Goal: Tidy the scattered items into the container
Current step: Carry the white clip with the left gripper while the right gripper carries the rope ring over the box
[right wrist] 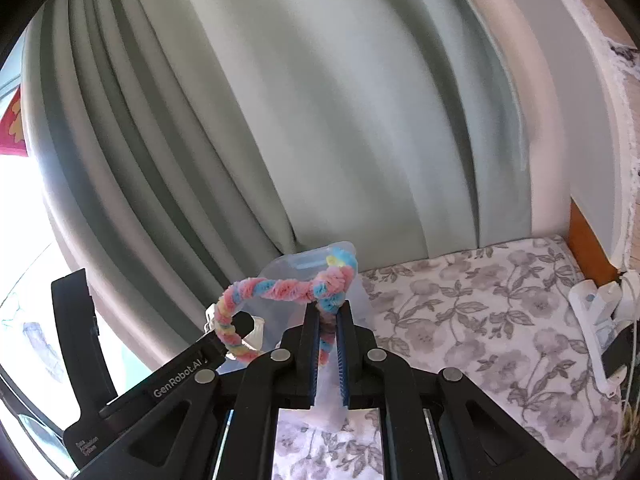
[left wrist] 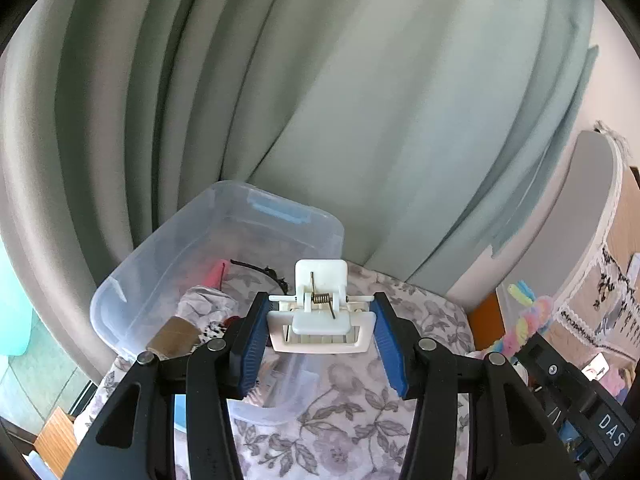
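The clear plastic container (left wrist: pixel 216 264) sits on the flower-patterned bed (left wrist: pixel 352 400) against the curtain (left wrist: pixel 360 100), with several items already inside. A white hair clip (left wrist: pixel 320 312) is clamped across its width by the half-open left tool (left wrist: pixel 320 344), just short of the container's rim. A twisted pastel fuzzy wire (right wrist: pixel 280 290) is pinched in the fully closed right tool (right wrist: pixel 328 344). If released early, the clip could be dropped outside; the floppy wire could be snagged on the rim.
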Demonstrator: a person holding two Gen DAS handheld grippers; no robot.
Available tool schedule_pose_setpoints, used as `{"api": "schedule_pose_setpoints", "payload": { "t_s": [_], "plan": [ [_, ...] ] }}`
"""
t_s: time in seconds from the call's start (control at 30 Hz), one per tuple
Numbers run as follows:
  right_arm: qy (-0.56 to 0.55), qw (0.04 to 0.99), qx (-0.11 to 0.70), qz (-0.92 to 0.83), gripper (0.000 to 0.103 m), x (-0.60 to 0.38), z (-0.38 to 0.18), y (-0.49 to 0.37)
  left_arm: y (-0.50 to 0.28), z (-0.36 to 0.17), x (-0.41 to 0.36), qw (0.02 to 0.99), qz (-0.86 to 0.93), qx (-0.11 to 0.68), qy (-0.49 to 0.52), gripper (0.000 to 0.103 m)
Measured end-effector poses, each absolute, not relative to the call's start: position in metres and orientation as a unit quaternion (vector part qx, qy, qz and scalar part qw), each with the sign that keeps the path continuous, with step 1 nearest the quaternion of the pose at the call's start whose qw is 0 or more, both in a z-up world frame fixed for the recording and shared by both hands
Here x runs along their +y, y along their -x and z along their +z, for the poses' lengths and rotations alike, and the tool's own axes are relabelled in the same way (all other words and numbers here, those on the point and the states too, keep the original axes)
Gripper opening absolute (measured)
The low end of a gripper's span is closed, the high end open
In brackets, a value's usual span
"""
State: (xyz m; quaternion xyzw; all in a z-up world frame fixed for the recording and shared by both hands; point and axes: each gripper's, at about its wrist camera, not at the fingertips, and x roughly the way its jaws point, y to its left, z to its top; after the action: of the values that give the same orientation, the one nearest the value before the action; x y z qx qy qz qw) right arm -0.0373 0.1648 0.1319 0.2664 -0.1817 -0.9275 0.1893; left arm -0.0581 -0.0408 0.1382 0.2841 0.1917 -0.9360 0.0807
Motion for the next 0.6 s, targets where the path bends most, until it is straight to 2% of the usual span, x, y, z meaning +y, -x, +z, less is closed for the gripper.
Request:
{"api": "schedule_pose_setpoints", "payload": {
  "t_s": [0.6],
  "plan": [
    [-0.307,0.225,-0.131,-0.916,0.009,0.094,0.118,0.060,0.049,0.119,-0.129,0.143,-0.915,0.257,-0.277,0.052]
  ]
}}
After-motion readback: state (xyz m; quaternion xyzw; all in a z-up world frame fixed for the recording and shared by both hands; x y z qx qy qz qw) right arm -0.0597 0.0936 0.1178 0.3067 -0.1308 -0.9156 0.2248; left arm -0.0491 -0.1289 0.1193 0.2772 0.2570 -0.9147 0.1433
